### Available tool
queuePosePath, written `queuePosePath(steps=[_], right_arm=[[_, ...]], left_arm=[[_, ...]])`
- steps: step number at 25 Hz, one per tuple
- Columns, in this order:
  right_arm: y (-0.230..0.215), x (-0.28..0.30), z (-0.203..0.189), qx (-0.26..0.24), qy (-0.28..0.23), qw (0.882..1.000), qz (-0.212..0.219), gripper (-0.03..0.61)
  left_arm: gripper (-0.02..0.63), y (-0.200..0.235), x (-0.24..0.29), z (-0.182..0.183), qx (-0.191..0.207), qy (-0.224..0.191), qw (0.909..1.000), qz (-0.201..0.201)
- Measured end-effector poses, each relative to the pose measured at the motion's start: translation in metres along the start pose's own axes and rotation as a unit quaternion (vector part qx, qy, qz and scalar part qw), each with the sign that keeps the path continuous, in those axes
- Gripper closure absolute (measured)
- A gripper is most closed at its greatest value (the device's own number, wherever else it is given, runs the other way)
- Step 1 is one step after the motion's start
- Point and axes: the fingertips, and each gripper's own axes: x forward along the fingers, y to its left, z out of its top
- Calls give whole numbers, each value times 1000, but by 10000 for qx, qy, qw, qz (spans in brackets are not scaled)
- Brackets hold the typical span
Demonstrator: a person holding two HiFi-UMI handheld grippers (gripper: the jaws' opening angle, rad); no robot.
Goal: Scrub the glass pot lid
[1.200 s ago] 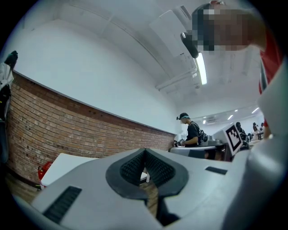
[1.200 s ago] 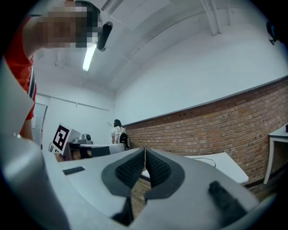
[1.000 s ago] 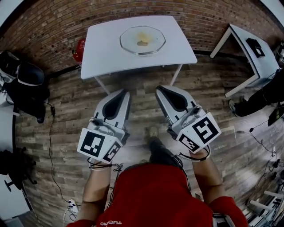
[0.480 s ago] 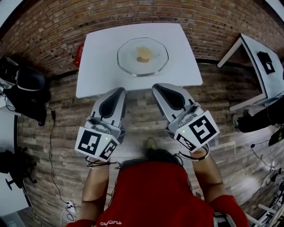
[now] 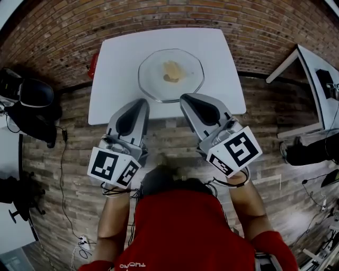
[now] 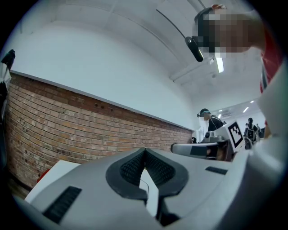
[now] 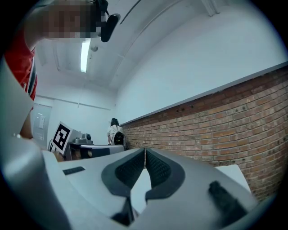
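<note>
Glass first. Finds the glass pot lid (image 5: 170, 74) lying flat on the middle of the bench (image 5: 111, 79), with a yellowish lump (image 5: 171, 70) at its centre; cannot tell whether residue or a scrubber.

Records the bench larger and lower in the head view than in the earlier pictures, and both grippers brought from well short of the bench up to its near edge. Places the tips of the left tongs (image 5: 139, 103) and the right tongs (image 5: 186, 99) side by side over the near strip of the bench, pointing level toward the lid's near rim. Cannot read their height above the bench. Reads both pairs of tongs as pressed together with nothing between them, as each gripper view confirms. Sees no contact with the lid. Judges the approach nearly complete and scrubbing not yet begun. Judges that one pair must spread before anything can be gripped.

Edges and room. Notes the lid well inside every edge of the bench, with bare top on either side for sweeping strokes. Notes a red object (image 5: 94, 64) against the left edge of the bench, black bags (image 5: 32, 103) on the floor well left of the bench, a second white table (image 5: 318, 79) well right of the bench, and a brick wall (image 5: 159, 13) behind the far edge of the bench.
</note>
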Motion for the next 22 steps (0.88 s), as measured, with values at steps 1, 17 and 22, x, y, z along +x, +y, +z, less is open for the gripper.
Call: queuePosePath(steps=[1, 17, 22], right_arm=[[-5, 4, -1, 5, 19, 10000, 6, 548], [-94, 129, -19, -235, 315, 9987, -339, 548], [-117, 171, -32, -165, 469, 9974, -526, 548]], left_arm=[[597, 4, 6, -1, -8, 14, 10000, 5], [597, 114, 115, -10, 140, 41, 9994, -326], [597, 152, 146, -21, 118, 177, 9984, -524]])
